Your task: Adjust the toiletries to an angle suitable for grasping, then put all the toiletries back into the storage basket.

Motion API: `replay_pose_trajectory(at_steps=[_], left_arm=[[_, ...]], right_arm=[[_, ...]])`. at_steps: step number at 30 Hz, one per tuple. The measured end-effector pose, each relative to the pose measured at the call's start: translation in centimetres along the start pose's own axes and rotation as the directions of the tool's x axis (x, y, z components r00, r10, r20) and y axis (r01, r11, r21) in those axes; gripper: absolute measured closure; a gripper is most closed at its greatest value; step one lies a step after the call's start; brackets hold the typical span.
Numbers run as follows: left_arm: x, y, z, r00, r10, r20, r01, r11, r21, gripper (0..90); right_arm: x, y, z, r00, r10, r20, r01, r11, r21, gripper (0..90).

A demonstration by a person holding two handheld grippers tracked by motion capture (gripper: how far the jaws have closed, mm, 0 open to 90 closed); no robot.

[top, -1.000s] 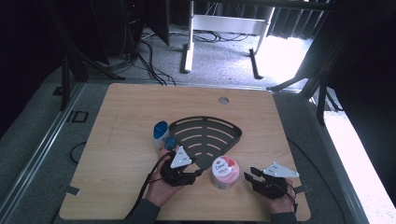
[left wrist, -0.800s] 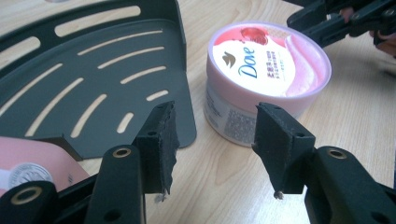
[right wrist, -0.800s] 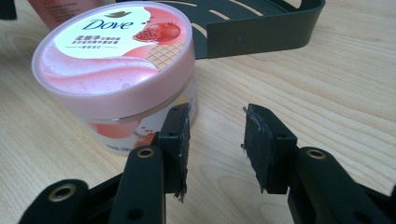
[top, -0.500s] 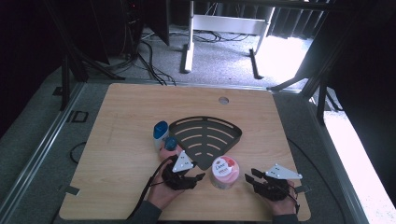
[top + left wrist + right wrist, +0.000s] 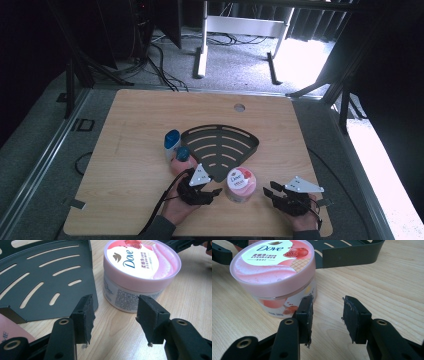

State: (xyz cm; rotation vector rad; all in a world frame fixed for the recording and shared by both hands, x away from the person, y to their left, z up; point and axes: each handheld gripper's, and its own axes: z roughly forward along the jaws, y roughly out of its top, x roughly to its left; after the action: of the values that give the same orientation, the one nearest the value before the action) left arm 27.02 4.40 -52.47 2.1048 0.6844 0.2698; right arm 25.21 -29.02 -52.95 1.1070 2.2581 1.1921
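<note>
Left tongs (image 5: 216, 191) and right tongs (image 5: 267, 188) both stand open with nothing between the jaws, resting low on the worktop (image 5: 125, 125) on either side of the pink Dove jar (image 5: 240, 184), the left just beside it, the right a little apart. The jar stands upright, lid on, touching the near tip of the dark slotted fan-shaped tray (image 5: 220, 146). Beyond the left tongs, at the tray's left edge, sit a blue-capped white bottle (image 5: 171, 144) and a second blue cap (image 5: 182, 153).

jar (image 5: 241, 184): pink, white label, pomegranate print | rack (image 5: 220, 147): dark grey, slotted | bottle (image 5: 171, 142): white, blue cap | table (image 5: 130, 165): pale woodgrain
</note>
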Motion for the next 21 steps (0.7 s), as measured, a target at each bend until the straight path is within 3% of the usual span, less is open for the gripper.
replay_pose_trajectory(at_steps=[21], left_arm=[[0.01, -0.03, 0.89, 0.9996, -0.010, 0.026, 0.009, 0.9999, 0.008, 44.1]], right_arm=[[0.19, -0.15, 0.08, 0.9998, -0.014, -0.015, 0.014, 1.000, 0.014, 55.5]])
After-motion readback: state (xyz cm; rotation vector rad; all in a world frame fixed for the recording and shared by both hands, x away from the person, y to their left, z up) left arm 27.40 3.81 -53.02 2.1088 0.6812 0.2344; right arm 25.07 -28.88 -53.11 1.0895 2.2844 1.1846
